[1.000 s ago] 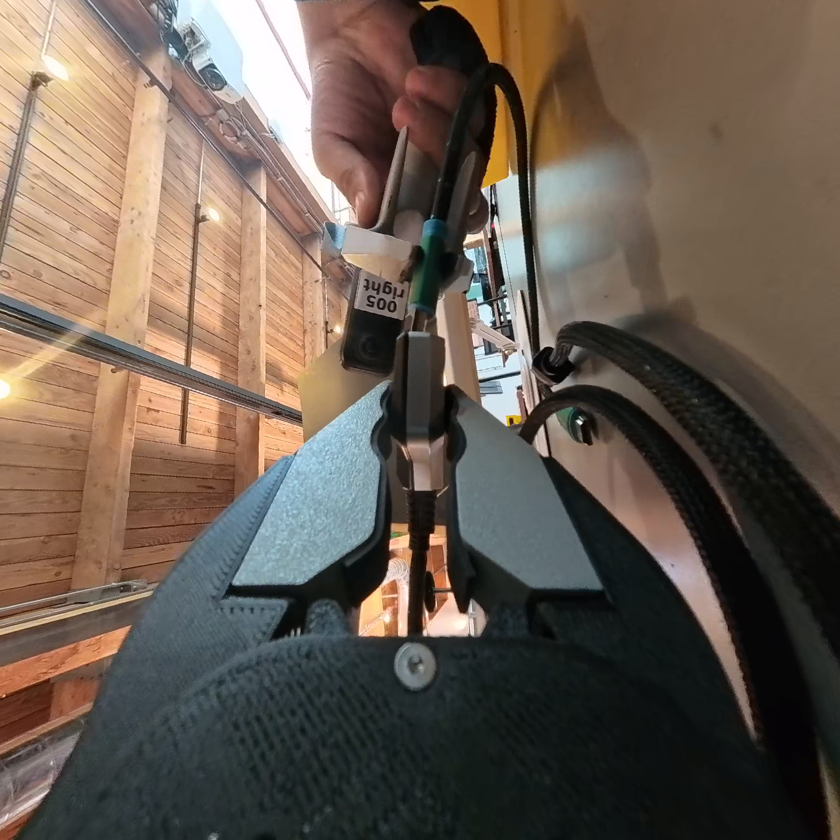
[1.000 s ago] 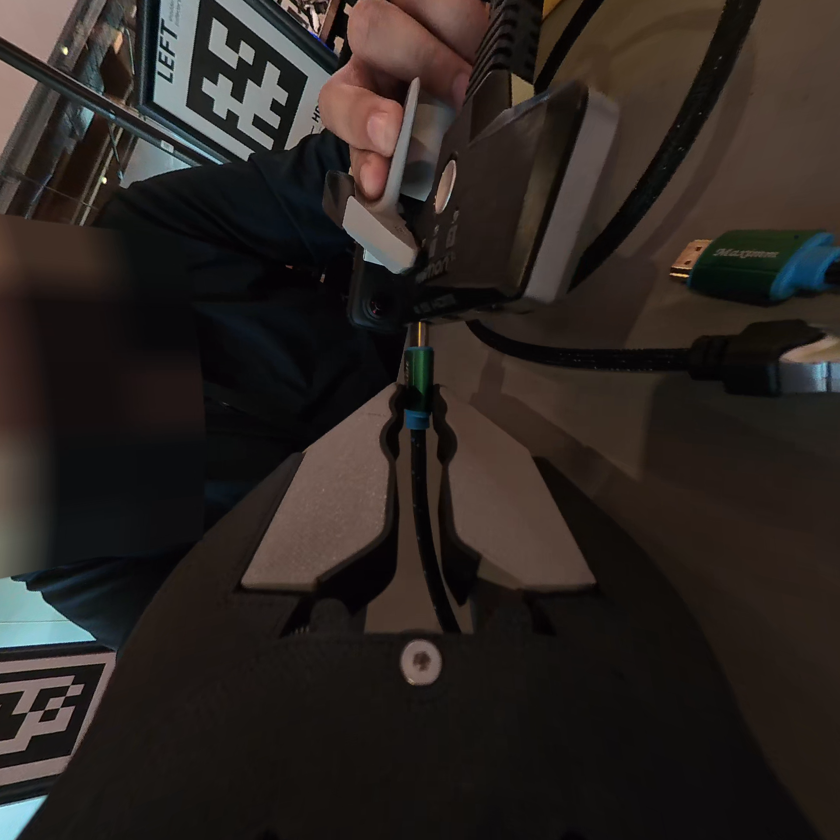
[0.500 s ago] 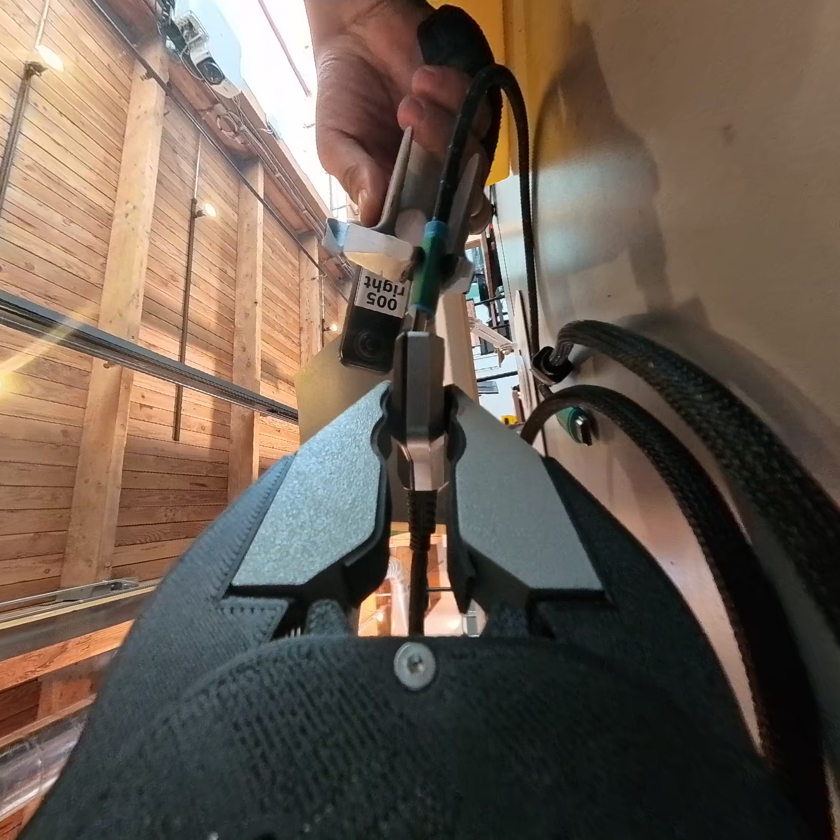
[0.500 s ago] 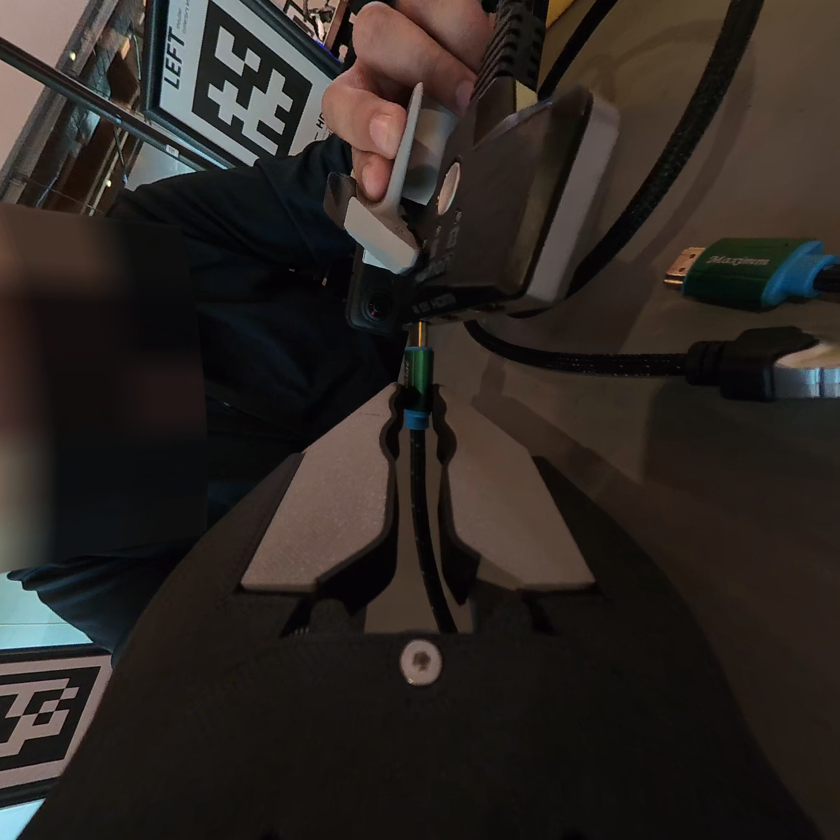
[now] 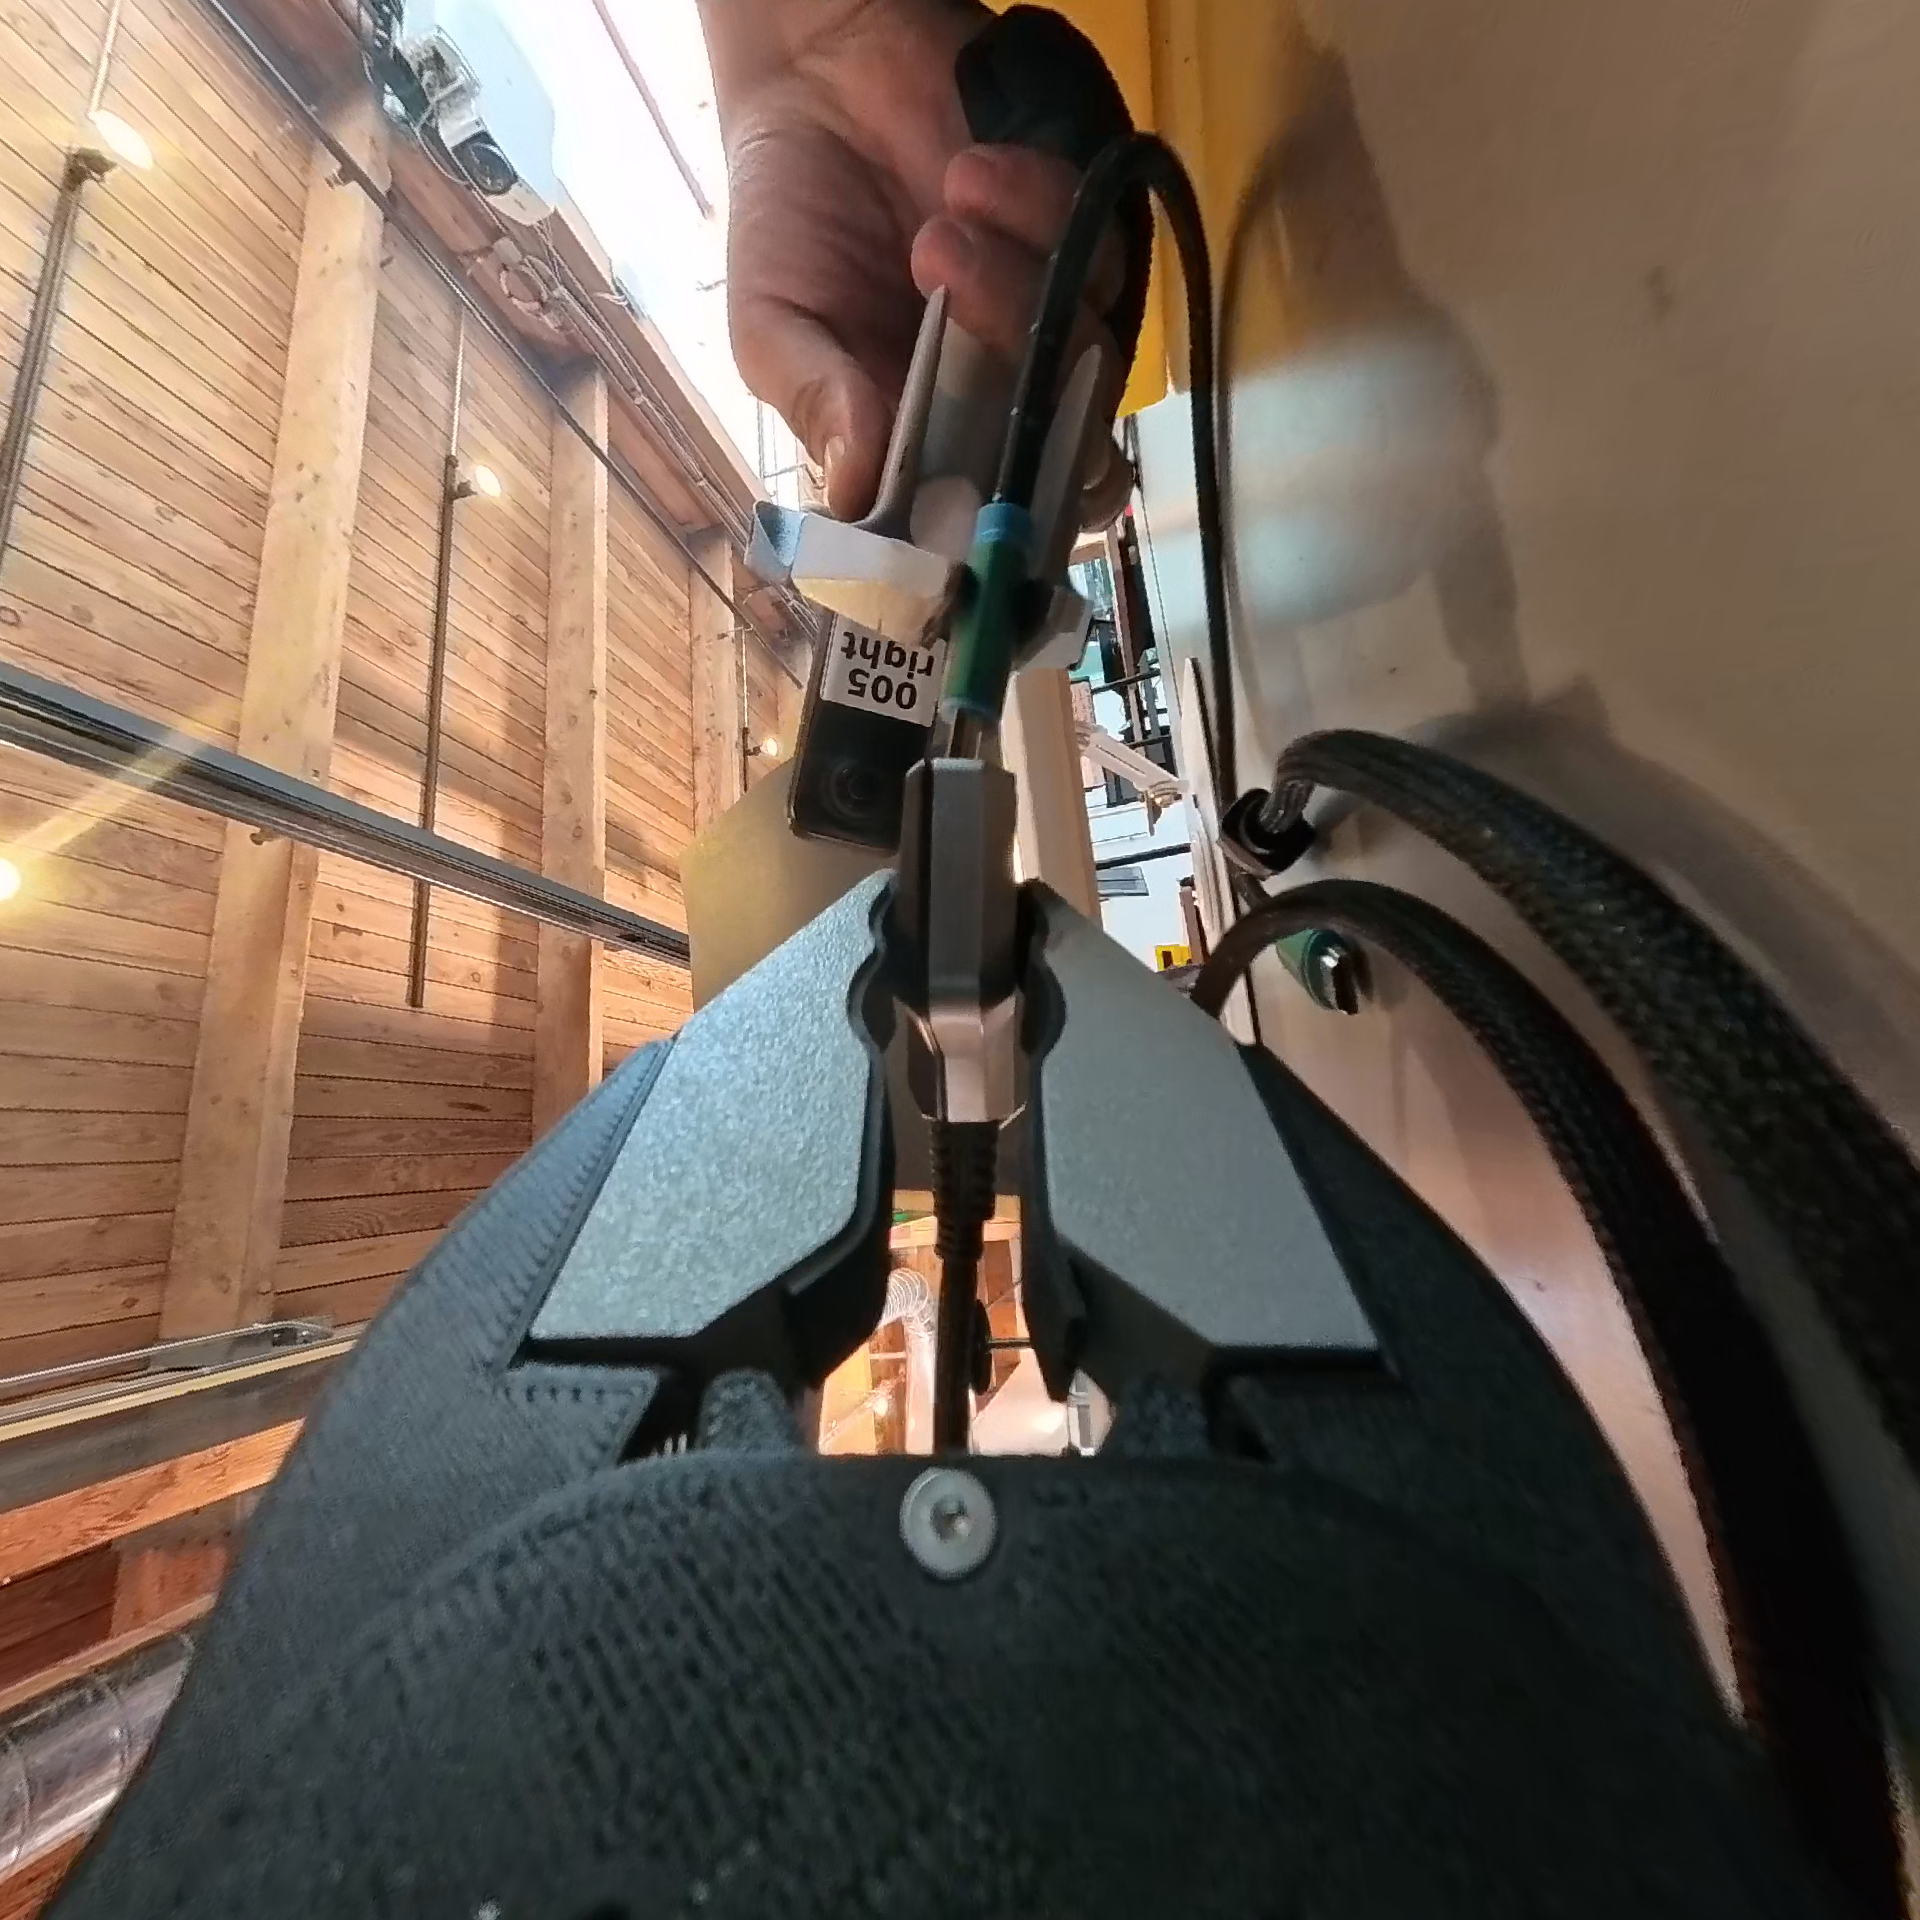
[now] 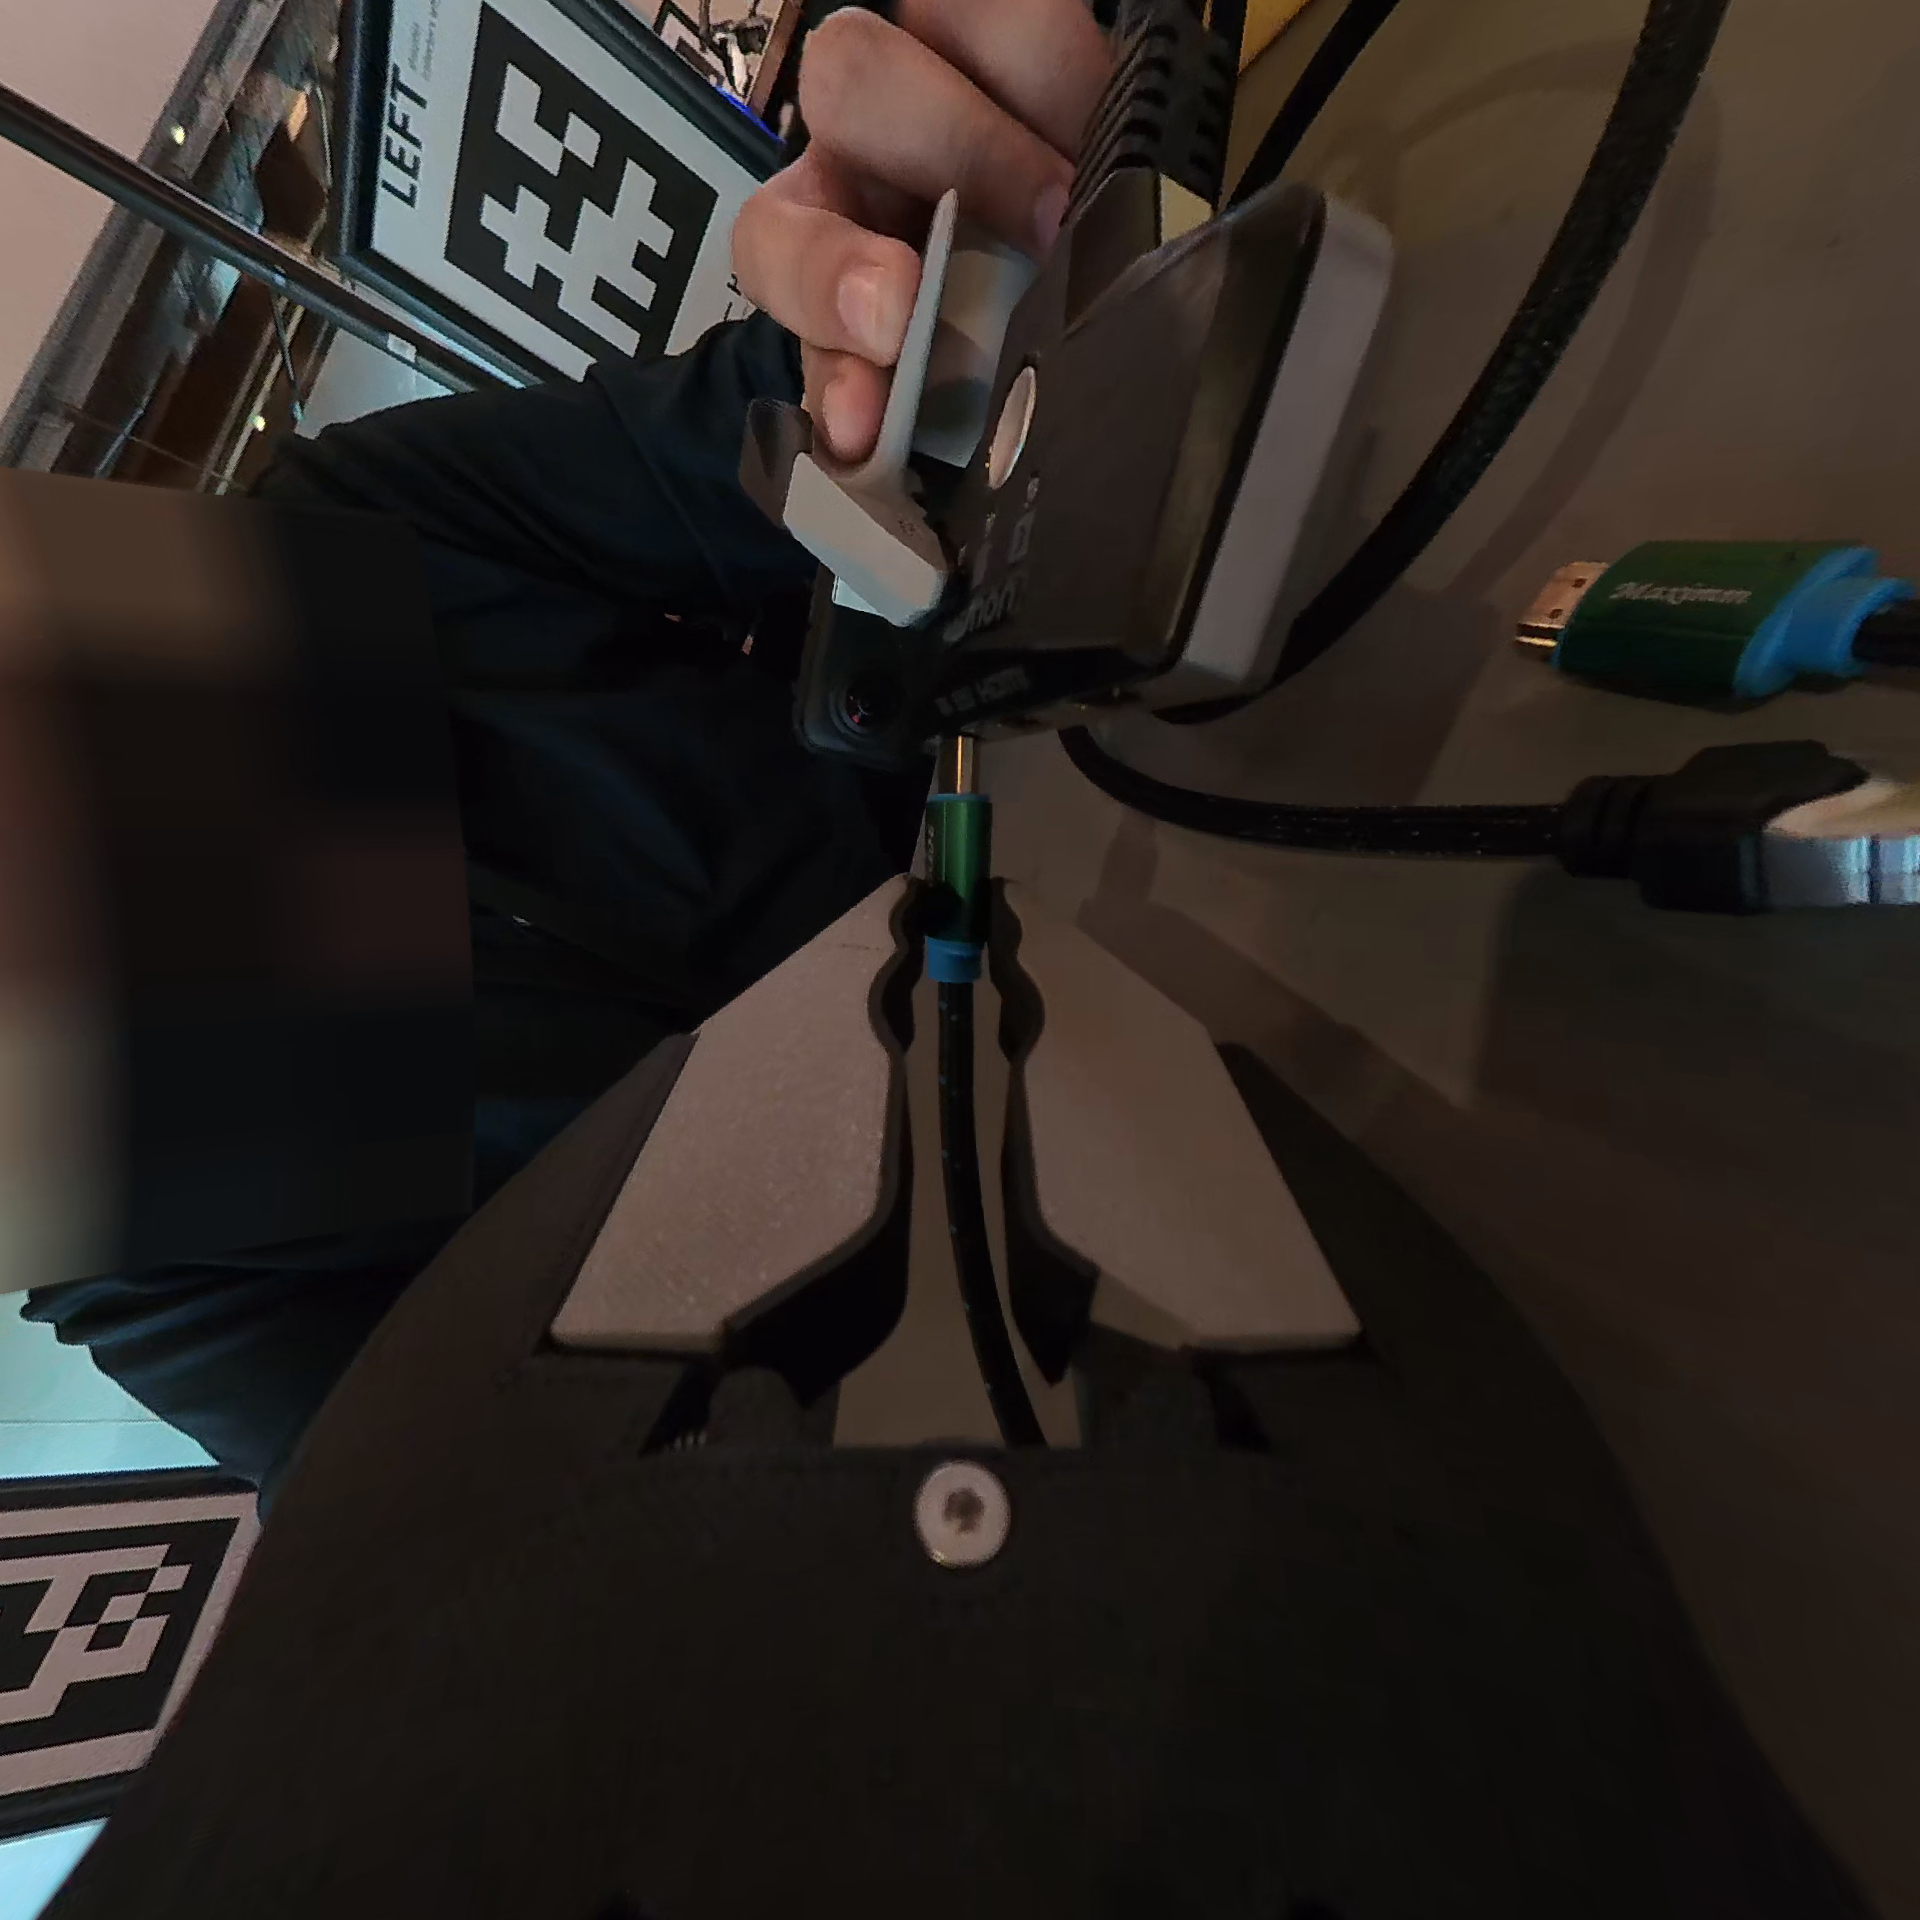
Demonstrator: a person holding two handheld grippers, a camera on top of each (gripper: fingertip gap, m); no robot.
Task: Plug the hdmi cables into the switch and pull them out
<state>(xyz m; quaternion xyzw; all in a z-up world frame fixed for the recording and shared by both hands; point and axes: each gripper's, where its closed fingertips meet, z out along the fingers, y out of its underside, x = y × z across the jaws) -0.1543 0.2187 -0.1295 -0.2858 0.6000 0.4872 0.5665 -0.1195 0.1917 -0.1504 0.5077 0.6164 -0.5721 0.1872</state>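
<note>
Left tool (image 5: 956, 987) clamps the switch (image 6: 1164, 447) above the worktop (image 6: 1558, 1143); right tool (image 6: 951, 935) pinches the green plug (image 6: 956, 852), its tip at the port. We keep them square and press straight.

Left wrist view: close behind the left gripper (image 5: 961, 977), looking forward along its fingers, tilted, with the grey tabletop (image 5: 1621, 416) at right.
Right wrist view: close behind the right gripper (image 6: 951, 925), facing the opposite way.
Shared: black box-shaped HDMI switch (image 6: 1174, 468) and green-and-blue HDMI plug (image 6: 956, 883), seen from opposite ends.
</note>
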